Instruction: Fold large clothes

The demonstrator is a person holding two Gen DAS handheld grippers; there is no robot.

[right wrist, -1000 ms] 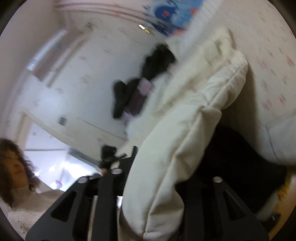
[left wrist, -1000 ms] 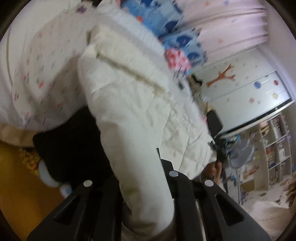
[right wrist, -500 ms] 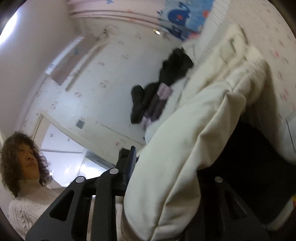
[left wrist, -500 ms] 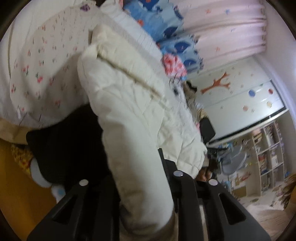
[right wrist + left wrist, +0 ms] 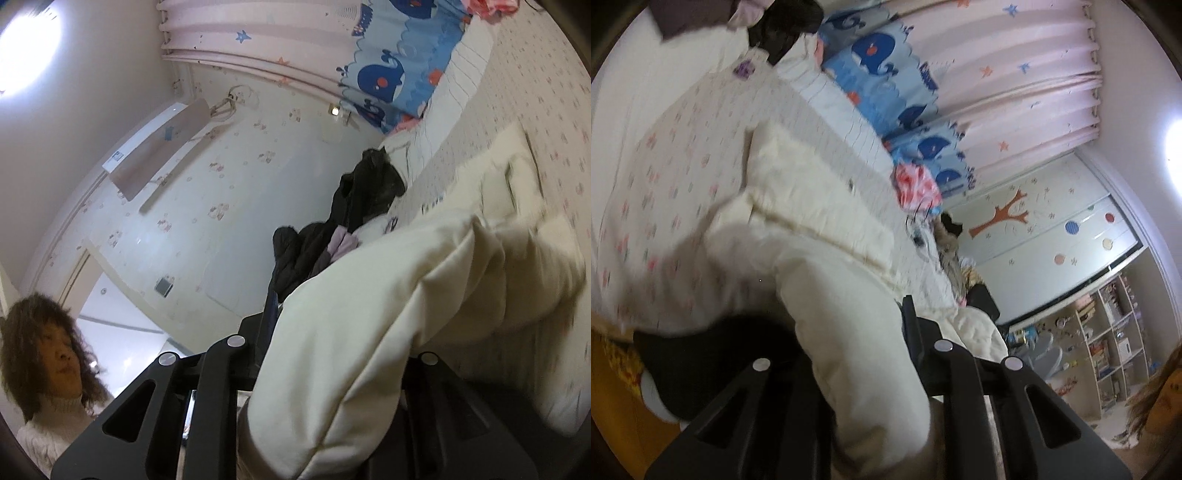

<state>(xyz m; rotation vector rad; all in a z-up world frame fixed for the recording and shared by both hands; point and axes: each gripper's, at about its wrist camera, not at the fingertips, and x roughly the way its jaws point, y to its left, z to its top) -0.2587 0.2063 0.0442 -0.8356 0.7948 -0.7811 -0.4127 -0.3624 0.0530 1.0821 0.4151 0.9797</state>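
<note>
A large cream padded coat (image 5: pixel 820 221) lies spread on the flower-print bed sheet (image 5: pixel 665 192). My left gripper (image 5: pixel 857 332) is shut on one cream sleeve, which bulges out between its black fingers. In the right wrist view the same coat (image 5: pixel 443 266) rises from the sheet (image 5: pixel 535 92) toward me. My right gripper (image 5: pixel 343 332) has the other sleeve between its fingers, and its jaws are closing tighter on the fabric. Both sleeve ends are held up off the bed.
A heap of dark clothes (image 5: pixel 332 243) lies at the bed's far end, with whale-print bedding (image 5: pixel 879 74) along the pink curtain (image 5: pixel 1015 74). A black item (image 5: pixel 701 354) sits under the coat's near edge. A person (image 5: pixel 48 354) stands at the left; shelves (image 5: pixel 1108 339) fill the far corner.
Both grippers have risen and tipped upward with the sleeves in them, pulling the coat's near side off the sheet. The right jaws have narrowed on the sleeve.
</note>
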